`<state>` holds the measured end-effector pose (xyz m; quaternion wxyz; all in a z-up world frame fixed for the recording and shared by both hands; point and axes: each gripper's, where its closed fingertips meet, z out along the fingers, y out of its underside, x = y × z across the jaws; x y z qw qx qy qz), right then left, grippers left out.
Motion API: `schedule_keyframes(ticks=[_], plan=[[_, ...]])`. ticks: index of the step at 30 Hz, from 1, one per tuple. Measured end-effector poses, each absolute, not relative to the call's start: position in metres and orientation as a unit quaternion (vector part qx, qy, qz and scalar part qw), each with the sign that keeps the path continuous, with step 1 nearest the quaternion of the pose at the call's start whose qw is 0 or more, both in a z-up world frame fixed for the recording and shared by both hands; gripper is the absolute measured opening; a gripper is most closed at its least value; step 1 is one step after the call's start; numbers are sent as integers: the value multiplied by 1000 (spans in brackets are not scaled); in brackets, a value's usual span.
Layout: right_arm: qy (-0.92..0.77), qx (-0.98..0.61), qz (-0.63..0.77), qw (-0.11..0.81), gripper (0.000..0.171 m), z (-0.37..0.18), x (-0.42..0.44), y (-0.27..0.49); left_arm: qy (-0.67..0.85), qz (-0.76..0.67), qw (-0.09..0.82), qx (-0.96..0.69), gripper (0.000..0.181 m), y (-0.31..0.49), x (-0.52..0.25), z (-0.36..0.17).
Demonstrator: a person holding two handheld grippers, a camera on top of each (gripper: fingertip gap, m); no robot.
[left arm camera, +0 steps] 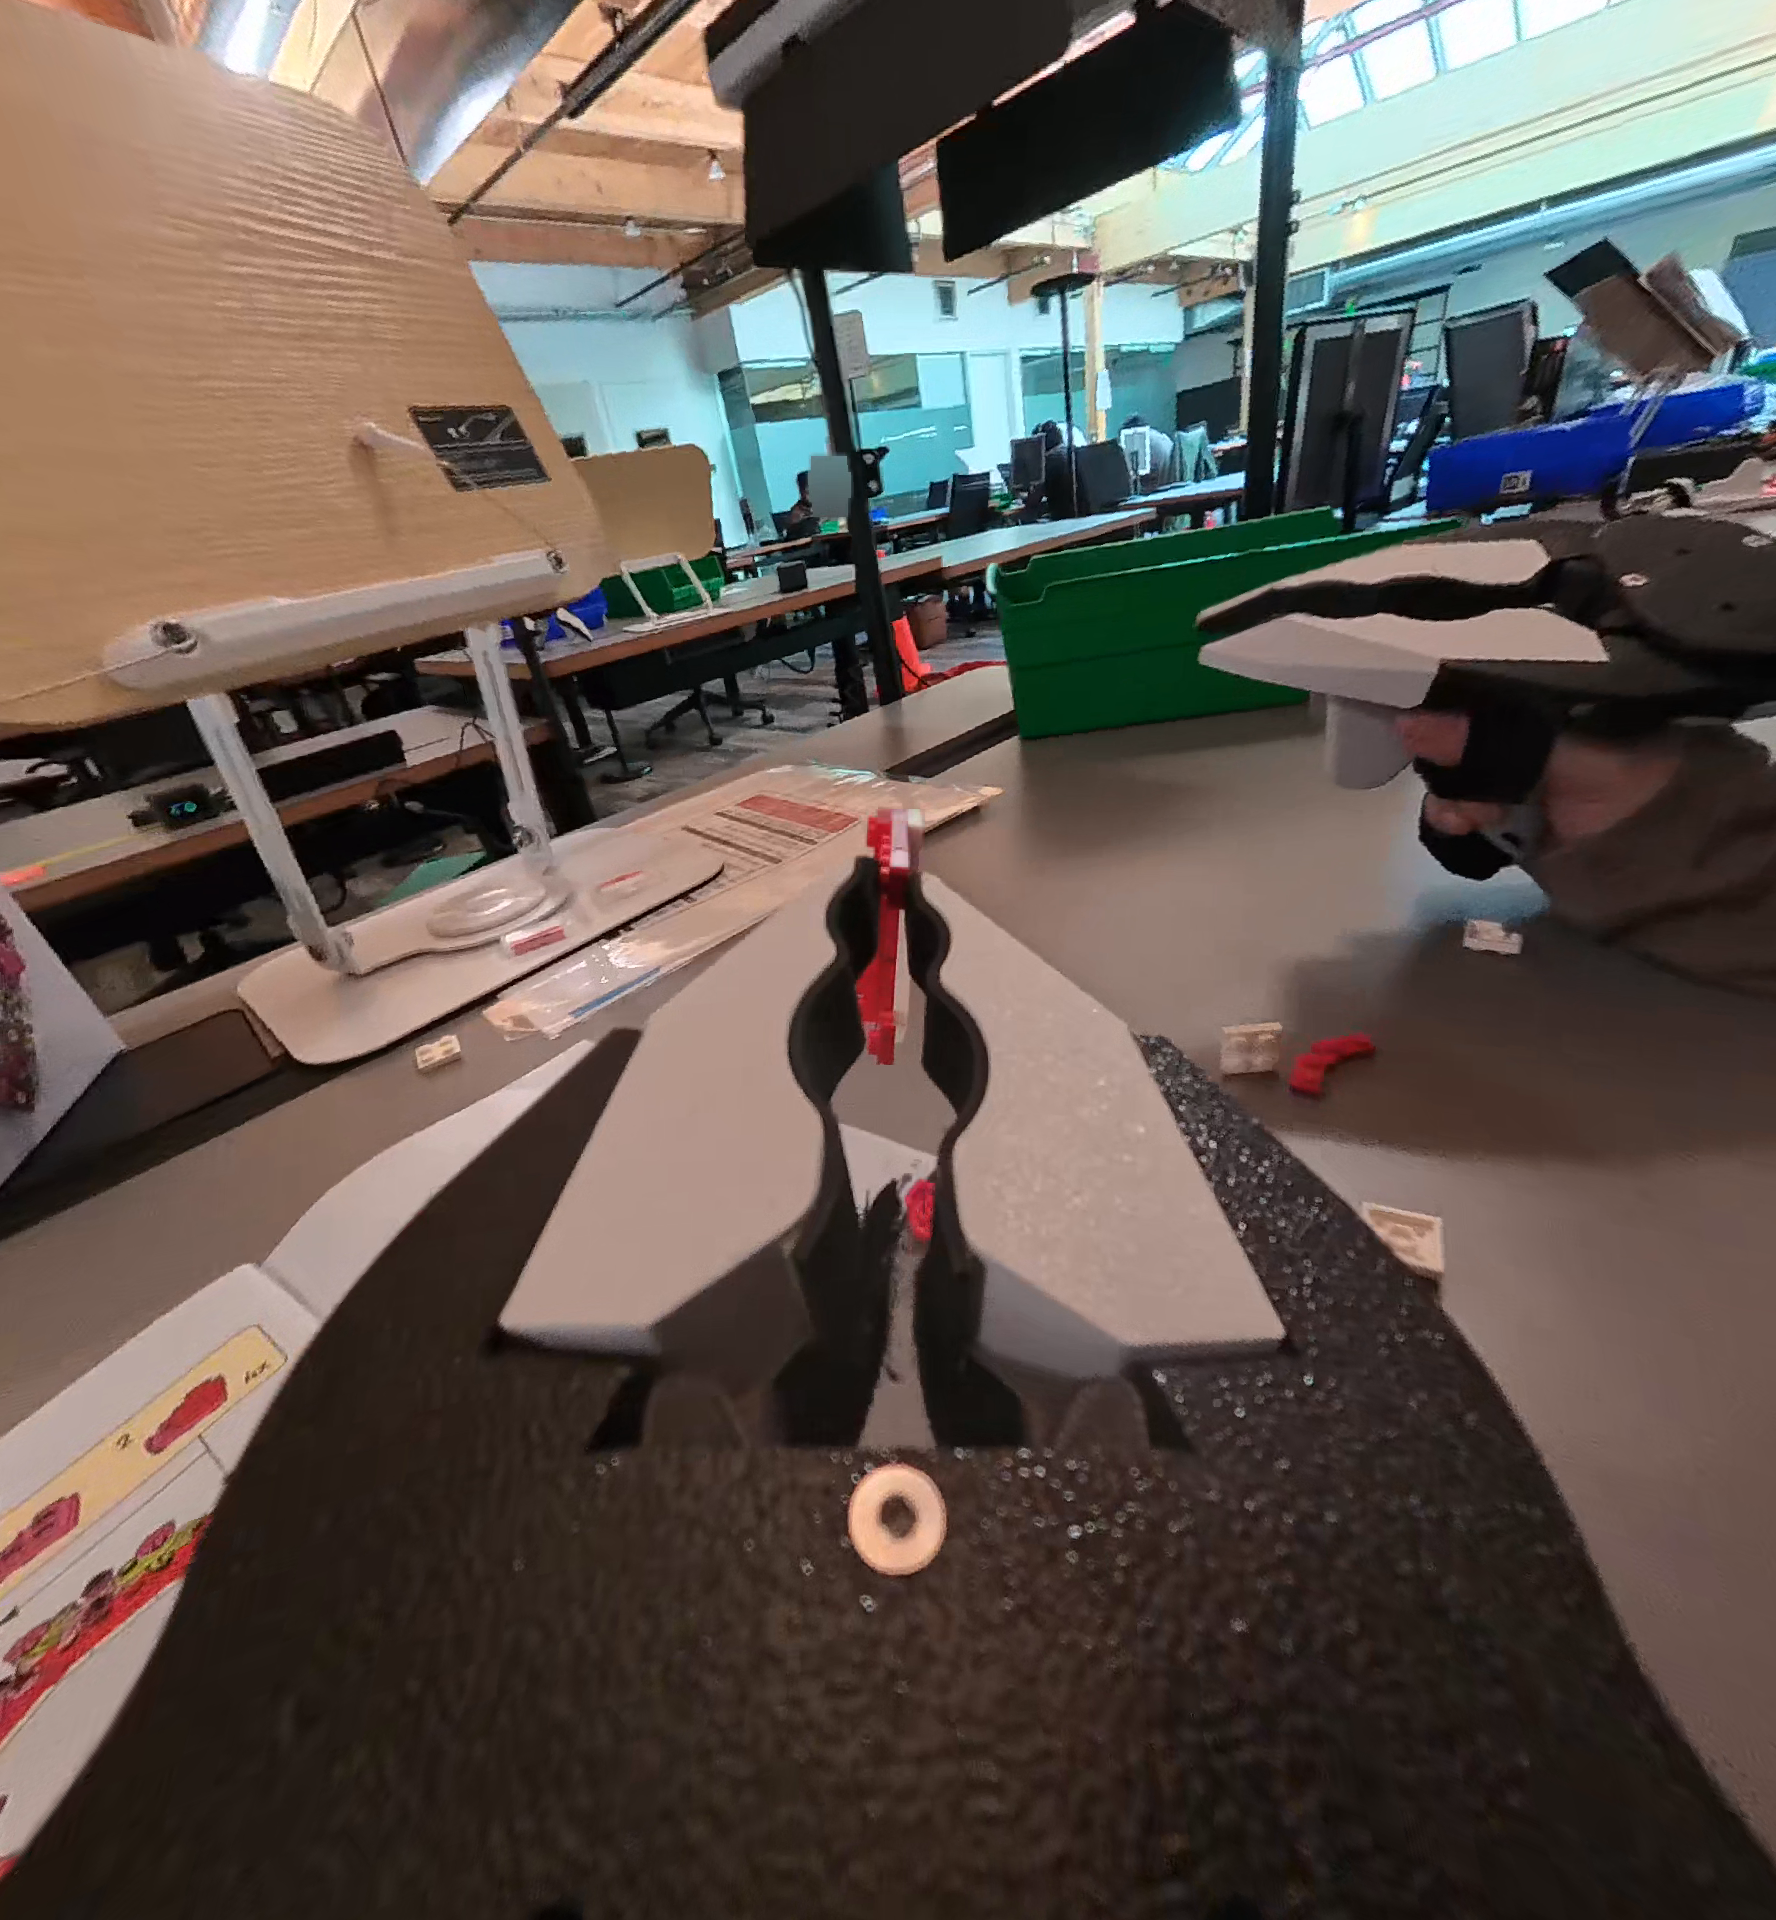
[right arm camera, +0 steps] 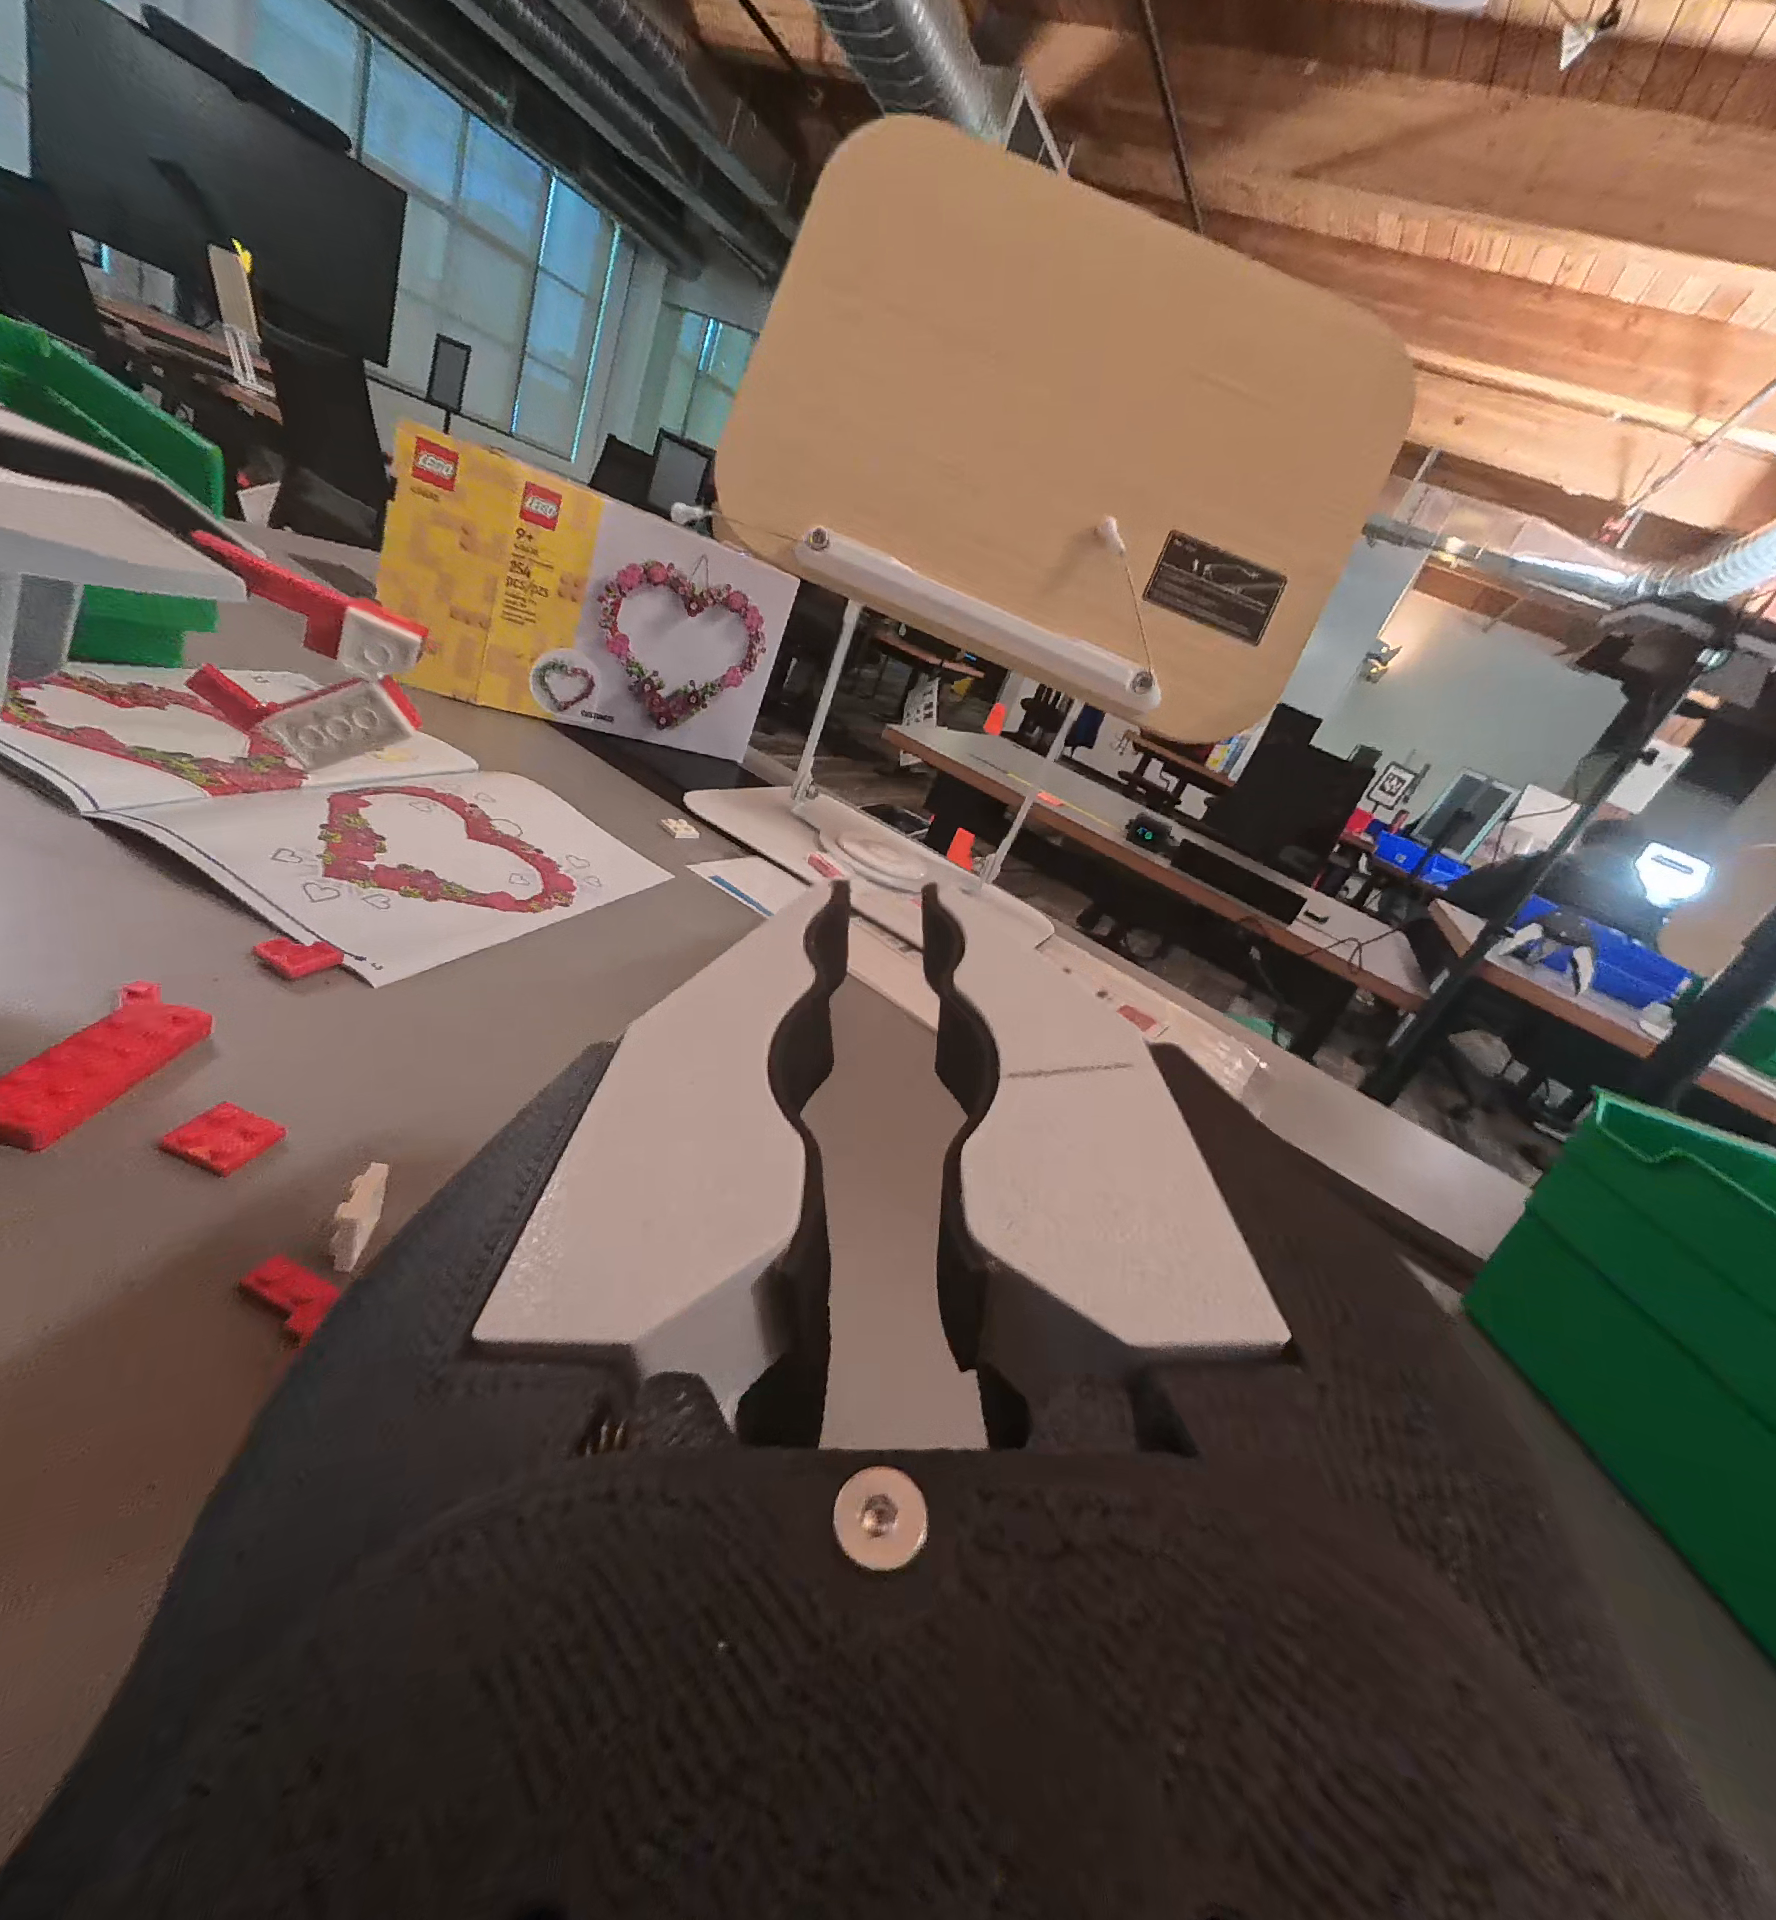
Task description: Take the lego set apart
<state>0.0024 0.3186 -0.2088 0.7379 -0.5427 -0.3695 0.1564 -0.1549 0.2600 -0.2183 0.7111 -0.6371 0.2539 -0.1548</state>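
Note:
My left gripper (left arm camera: 889, 883) is shut on a thin red and white lego assembly (left arm camera: 889, 935) and holds it edge-on above the grey table (left arm camera: 1123, 883). In the right wrist view that assembly (right arm camera: 333, 613) sticks out of the left gripper (right arm camera: 84, 540) at upper left. A second red and white piece (right arm camera: 344, 722) sits just below it, over the open instruction booklet (right arm camera: 427, 862). My right gripper (right arm camera: 884, 899) is open and empty, off to the side above the table. It also shows in the left wrist view (left arm camera: 1383, 634), held by a gloved hand.
Loose red plates (right arm camera: 94, 1081) (right arm camera: 224, 1138) and white pieces (right arm camera: 359, 1216) lie on the table; others show in the left wrist view (left arm camera: 1331, 1062) (left arm camera: 1250, 1047). A wooden book stand (right arm camera: 1060, 416), a lego box (right arm camera: 593, 613) and green bins (right arm camera: 1694, 1299) (left arm camera: 1123, 634) stand around the edges. There is about 20 cm between the tips of the two grippers.

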Motion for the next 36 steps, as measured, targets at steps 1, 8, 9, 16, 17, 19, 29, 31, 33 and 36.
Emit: schedule_keyframes(ticks=[1,8,9,16,17,19,29,31,33,36], plan=[[-370,-542,153,739,12,-208,2,318,261,-156,707,-639,2,259,-151,-219],[-370,-542,108,747,10,-208,6,323,297,-300,620,-662,3,235,-109,-210],[-364,-548,111,745,10,-208,8,324,269,-340,590,-682,3,230,-107,-208],[-373,-551,118,737,10,-212,3,325,126,-480,265,-827,3,180,-112,-273],[-377,-550,117,736,10,-213,2,325,115,-468,269,-834,3,181,-118,-280],[-381,-551,117,734,10,-214,0,324,100,-440,273,-850,19,183,-129,-290],[-357,-560,130,737,10,-212,8,328,271,-303,389,-827,59,73,-147,-254],[-351,-562,135,737,10,-211,9,329,344,-248,372,-825,43,31,-150,-273],[-345,-565,139,736,10,-211,11,330,374,-189,355,-836,36,6,-159,-295],[-338,-568,145,736,10,-211,13,331,351,-159,359,-850,33,-7,-164,-312]])
